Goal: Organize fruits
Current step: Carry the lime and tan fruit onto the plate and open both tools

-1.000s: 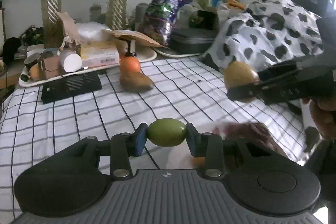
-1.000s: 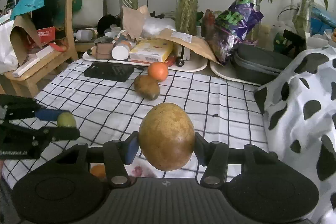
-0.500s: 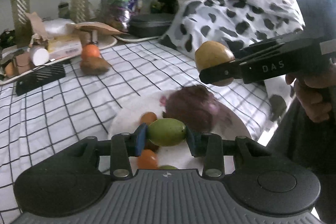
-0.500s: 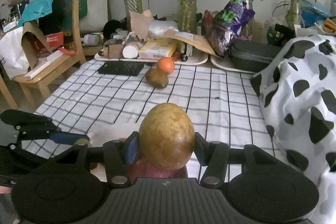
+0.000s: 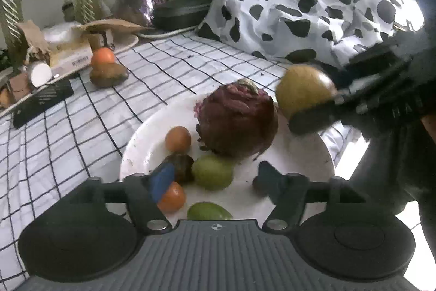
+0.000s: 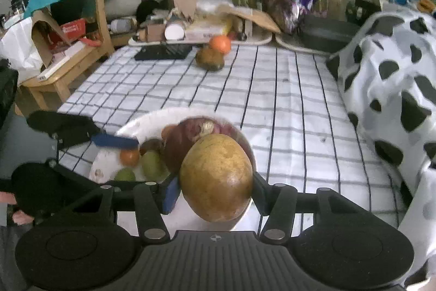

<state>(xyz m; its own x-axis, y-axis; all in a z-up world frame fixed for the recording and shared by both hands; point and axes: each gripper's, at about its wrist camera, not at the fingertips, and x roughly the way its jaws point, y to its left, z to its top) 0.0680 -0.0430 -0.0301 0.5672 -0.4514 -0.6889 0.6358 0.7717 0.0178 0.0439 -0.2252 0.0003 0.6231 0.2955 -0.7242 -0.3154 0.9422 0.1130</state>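
A white plate point(image 5: 136, 146) on the checked cloth holds a dark red dragon fruit point(image 5: 237, 122), a green fruit point(image 5: 212, 172), a second green one point(image 5: 209, 212) and small orange fruits point(image 5: 178, 139). My left gripper point(image 5: 215, 179) hangs just over the plate with its jaws opening. The green fruit lies between the blue pads point(image 5: 160, 182) and neither pad touches it. My right gripper point(image 6: 215, 190) is shut on a big yellow-brown mango point(image 6: 216, 176) above the plate's right side, next to the dragon fruit point(image 6: 190, 138). An orange point(image 6: 220, 43) and a brown fruit point(image 6: 209, 59) lie at the far end.
A cow-patterned cloth point(image 5: 299, 4) is heaped along the right side. At the back stand a black flat device point(image 5: 42, 102), a tray of boxes point(image 5: 70, 59), a dark case point(image 6: 324, 32) and plant vases. A wooden chair point(image 6: 68, 59) stands to the left.
My left gripper came down over the plate and opened, and the green fruit now lies on the plate. The right gripper carried the mango closer, over the plate's edge.
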